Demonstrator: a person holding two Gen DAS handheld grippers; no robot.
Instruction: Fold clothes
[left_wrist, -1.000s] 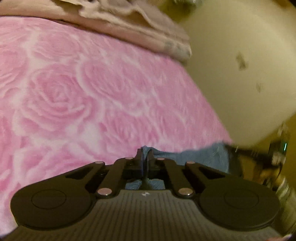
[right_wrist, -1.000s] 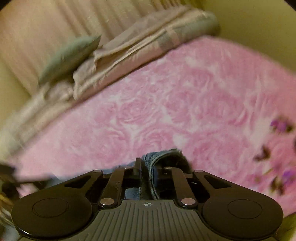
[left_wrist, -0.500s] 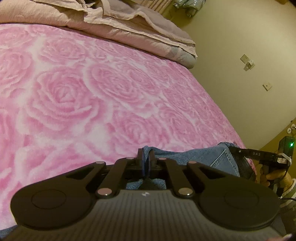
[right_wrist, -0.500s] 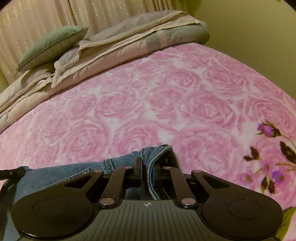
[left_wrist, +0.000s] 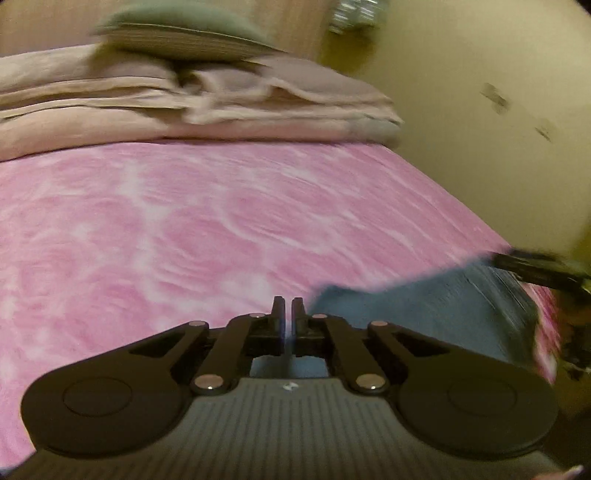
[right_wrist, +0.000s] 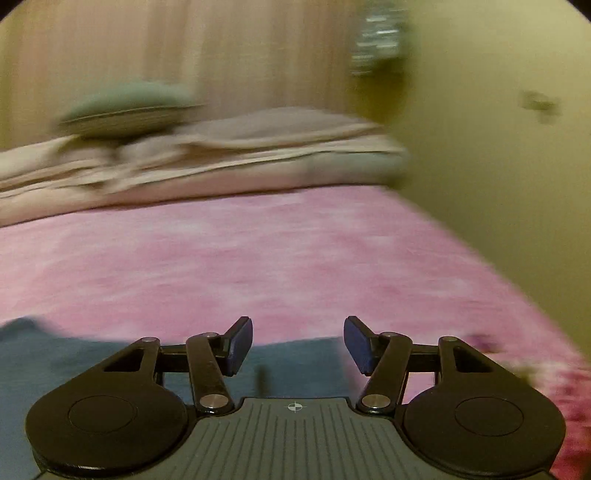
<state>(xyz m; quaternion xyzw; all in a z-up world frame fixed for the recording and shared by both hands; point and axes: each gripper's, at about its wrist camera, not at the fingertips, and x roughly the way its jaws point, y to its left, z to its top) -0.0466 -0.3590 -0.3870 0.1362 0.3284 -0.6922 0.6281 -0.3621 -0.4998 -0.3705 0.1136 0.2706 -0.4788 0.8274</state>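
Observation:
Blue jeans (left_wrist: 424, 306) lie flat on the pink rose blanket (left_wrist: 184, 229), blurred by motion. My left gripper (left_wrist: 288, 306) is shut, its tips bare, just left of the jeans' near corner; some denim shows under its fingers. My right gripper (right_wrist: 298, 339) hovers over the jeans (right_wrist: 74, 369) near their far edge. Its jaws are opening, with nothing between the blue pads (right_wrist: 240, 343). The right gripper (left_wrist: 535, 273) also shows as a dark blur at the jeans' right end in the left wrist view.
Folded beige bedding (left_wrist: 147, 110) with a green pillow (left_wrist: 177, 29) on top lies across the head of the bed. A yellowish wall (left_wrist: 480, 147) borders the bed on the right. Pink blanket (right_wrist: 258, 258) stretches ahead of both grippers.
Both grippers have let go of the jeans' edge they were pinching. The right jaws have spread wide. Both views have swung up toward the bedding and are now blurred.

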